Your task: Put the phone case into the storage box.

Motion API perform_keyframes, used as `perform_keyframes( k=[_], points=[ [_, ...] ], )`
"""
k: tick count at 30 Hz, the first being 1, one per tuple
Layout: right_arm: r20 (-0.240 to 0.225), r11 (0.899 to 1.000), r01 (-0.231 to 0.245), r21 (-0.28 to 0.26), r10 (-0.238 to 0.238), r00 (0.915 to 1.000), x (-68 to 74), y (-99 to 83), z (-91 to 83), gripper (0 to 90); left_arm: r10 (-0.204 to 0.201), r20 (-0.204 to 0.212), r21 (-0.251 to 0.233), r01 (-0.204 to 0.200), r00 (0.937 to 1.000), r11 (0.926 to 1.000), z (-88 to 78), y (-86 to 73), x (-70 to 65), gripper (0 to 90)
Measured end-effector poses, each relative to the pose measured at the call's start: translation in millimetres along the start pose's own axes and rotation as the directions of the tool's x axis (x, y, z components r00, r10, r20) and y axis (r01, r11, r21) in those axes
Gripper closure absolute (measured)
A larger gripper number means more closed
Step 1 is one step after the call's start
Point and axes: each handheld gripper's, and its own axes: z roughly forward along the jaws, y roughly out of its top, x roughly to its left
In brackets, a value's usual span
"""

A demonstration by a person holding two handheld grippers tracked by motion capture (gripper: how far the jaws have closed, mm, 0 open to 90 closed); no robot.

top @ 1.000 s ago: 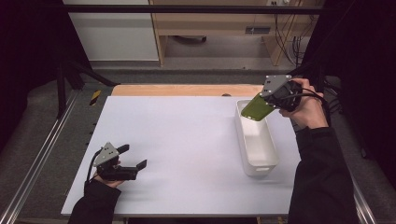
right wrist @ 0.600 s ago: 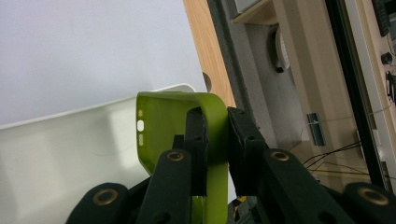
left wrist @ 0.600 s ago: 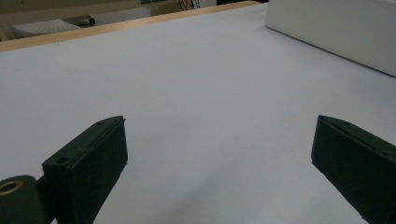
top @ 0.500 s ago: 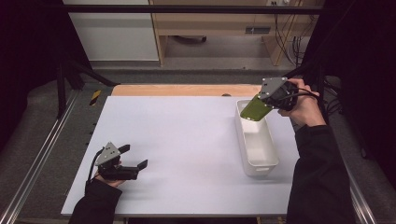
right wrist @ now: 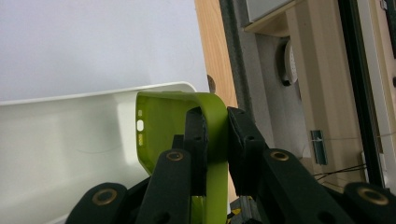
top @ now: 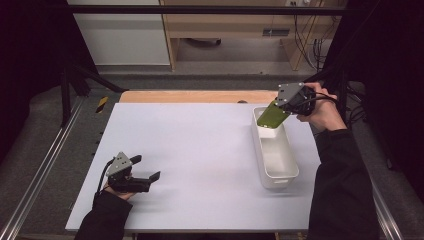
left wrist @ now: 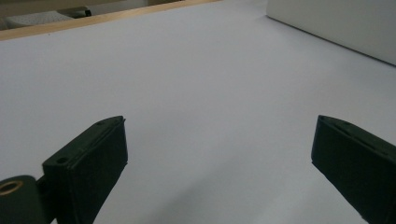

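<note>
Near the front left corner of the white tabletop [top: 200, 150], the left hand-held gripper [top: 148, 180] is resting low on the surface in the person's left hand [top: 116, 189], pointing toward the right edge. Its jaws are standing spread wide, with nothing but bare tabletop between them, as the left gripper view is showing.

Farther back, along the right edge of the tabletop, a long white bin [top: 275, 150] is lying with its length running from near to far. Its inside is looking bare in the high view.

Over the far end of that bin, the right hand-held gripper [top: 280, 107] is hanging in the air in the person's right hand [top: 322, 107], tilted down toward the bin. Its jaws are pinching a lime-green phone case [top: 270, 116] by one side wall, the wall being squeezed between the two pads [right wrist: 198, 135]. In the right gripper view the phone case [right wrist: 168, 126] is showing its hollow inside, with small cut-outs along one edge, and it is hanging just above the bin's [right wrist: 60, 140] far corner, clear of the rim.

Beyond the tabletop's far edge a strip of wooden board [top: 195, 96] is showing.
</note>
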Motion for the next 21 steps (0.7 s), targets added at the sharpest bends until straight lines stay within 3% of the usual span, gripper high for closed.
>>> perform_keyframes(
  k=[21],
  points=[
    [-0.054, 0.995, 0.092, 0.050, -0.089, 0.9945, -0.5, 0.2, 34.9, 79.1, 0.010, 0.004, 0.006, -0.010, 0.9999, 0.9999, 1.5, -0.7, -0.2, 3.2]
  ],
)
